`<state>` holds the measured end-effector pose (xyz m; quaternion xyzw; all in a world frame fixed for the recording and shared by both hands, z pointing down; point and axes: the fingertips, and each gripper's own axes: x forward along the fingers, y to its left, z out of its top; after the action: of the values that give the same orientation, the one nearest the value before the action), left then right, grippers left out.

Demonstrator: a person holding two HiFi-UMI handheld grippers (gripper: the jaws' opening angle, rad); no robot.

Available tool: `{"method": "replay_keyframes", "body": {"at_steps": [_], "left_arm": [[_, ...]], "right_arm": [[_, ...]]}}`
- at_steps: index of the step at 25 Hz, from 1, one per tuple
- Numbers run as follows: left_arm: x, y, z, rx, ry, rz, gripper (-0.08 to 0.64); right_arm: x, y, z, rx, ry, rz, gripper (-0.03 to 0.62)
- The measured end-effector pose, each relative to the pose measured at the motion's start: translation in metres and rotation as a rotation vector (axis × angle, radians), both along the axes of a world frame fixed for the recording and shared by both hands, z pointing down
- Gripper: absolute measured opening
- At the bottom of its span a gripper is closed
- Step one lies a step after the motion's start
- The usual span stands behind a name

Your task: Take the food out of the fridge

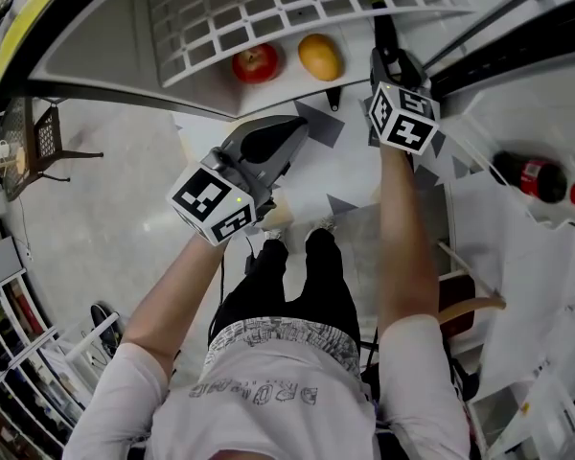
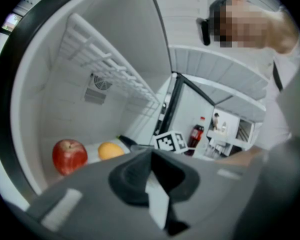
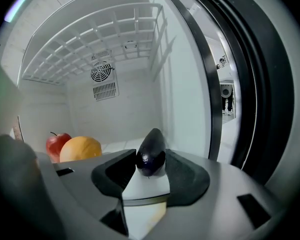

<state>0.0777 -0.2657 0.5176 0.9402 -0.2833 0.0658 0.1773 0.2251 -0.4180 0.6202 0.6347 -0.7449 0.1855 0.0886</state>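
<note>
Pale flooring (image 1: pixel 105 190) spreads under the person, who stands at the open fridge (image 3: pixel 120 116) with both tools reaching in. Nearest, the left gripper (image 2: pixel 151 156) hangs at the fridge's mouth, its jaws together and holding nothing. Further in, the right gripper (image 3: pixel 149 160) has its jaws spread wide, with the dark eggplant (image 3: pixel 151 151) between them on the fridge floor. The pads lie close at its sides, but nothing shows them pressing. The step in hand looks like the first pick, with the grasp itself not yet made. Next, those jaws would need to close squarely on the eggplant's rounded, glossy body, then lift and draw back out without nudging the fruit. Beyond and to the left sit the orange (image 3: pixel 80 149) and, behind it, the apple (image 3: pixel 57 143), both loose on the floor under the wire shelf (image 3: pixel 95 49). By count: one eggplant, one orange and one apple, all inside, plus one cola bottle (image 1: pixel 532 175) off to the right in what looks like the door rack.
</note>
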Motion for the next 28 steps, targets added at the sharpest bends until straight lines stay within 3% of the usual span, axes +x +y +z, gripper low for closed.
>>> {"method": "replay_keyframes", "body": {"at_steps": [14, 28], "left_arm": [[0.000, 0.008, -0.013, 0.006, 0.010, 0.009, 0.008], [-0.012, 0.027, -0.056, 0.057, 0.032, 0.040, 0.008]], "right_arm": [[-0.009, 0.027, -0.028, 0.029, -0.020, -0.007, 0.163], [-0.020, 0.081, -0.076, 0.057, -0.023, -0.013, 0.163]]}}
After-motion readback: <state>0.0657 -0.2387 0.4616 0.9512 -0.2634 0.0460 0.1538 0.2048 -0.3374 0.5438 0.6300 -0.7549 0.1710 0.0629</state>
